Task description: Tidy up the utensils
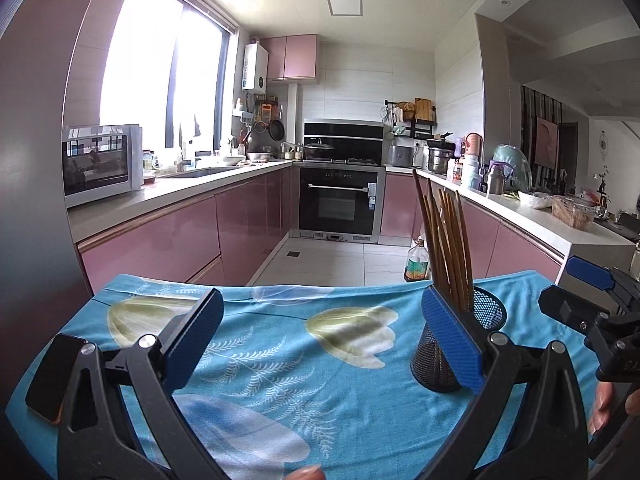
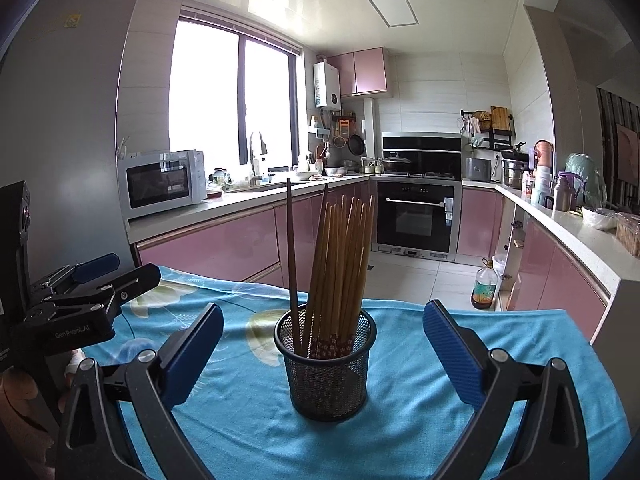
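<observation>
The right gripper [image 2: 322, 354] is standing wide open, nothing between its blue pads, facing the mesh cup [image 2: 326, 364] holding the chopsticks [image 2: 340, 264] upright on the blue floral cloth [image 2: 404, 420]. The left gripper [image 1: 324, 334] (also gaping, empty) is hanging just beside the cup.

- Blue floral tablecloth [image 2: 400, 420] covers table.
- White microwave [image 2: 162, 182] on left counter, near window [image 2: 232, 96].
- Black oven [image 2: 416, 218] at far wall, pot [image 2: 396, 162] on hob above.
- Oil btl [image 2: 485, 286] on floor, by right cabinets.
</observation>
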Available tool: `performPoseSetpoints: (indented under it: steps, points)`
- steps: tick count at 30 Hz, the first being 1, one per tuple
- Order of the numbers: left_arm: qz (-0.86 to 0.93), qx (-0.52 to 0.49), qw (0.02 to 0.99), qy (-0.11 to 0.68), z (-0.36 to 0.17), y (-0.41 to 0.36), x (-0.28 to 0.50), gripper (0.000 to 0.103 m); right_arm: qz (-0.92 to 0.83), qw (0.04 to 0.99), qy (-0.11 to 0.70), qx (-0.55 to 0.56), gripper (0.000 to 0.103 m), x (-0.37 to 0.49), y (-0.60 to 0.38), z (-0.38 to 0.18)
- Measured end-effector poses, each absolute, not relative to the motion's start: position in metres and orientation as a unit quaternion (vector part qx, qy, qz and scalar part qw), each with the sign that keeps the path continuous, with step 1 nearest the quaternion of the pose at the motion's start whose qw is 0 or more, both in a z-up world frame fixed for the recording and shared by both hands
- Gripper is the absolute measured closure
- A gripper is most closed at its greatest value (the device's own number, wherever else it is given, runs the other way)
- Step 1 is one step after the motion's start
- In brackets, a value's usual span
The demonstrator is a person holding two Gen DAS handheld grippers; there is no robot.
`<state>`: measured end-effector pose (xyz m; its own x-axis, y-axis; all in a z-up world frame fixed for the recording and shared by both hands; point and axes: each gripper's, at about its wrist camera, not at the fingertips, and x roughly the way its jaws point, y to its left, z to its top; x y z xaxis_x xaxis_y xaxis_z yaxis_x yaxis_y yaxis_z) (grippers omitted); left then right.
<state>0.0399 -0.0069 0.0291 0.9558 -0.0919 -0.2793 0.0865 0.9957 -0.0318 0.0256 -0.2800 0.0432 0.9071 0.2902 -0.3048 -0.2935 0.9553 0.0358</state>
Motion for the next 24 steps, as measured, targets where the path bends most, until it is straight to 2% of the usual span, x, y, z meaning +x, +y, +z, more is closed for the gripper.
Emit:
performPoseSetpoints:
  steps: [24]
  points:
    - [-0.023,-0.006,0.996,0.089,0.040,0.001,0.017,0.005,0.151,0.979,0.135,-0.004,0.006,0.015,-0.269,0.046]
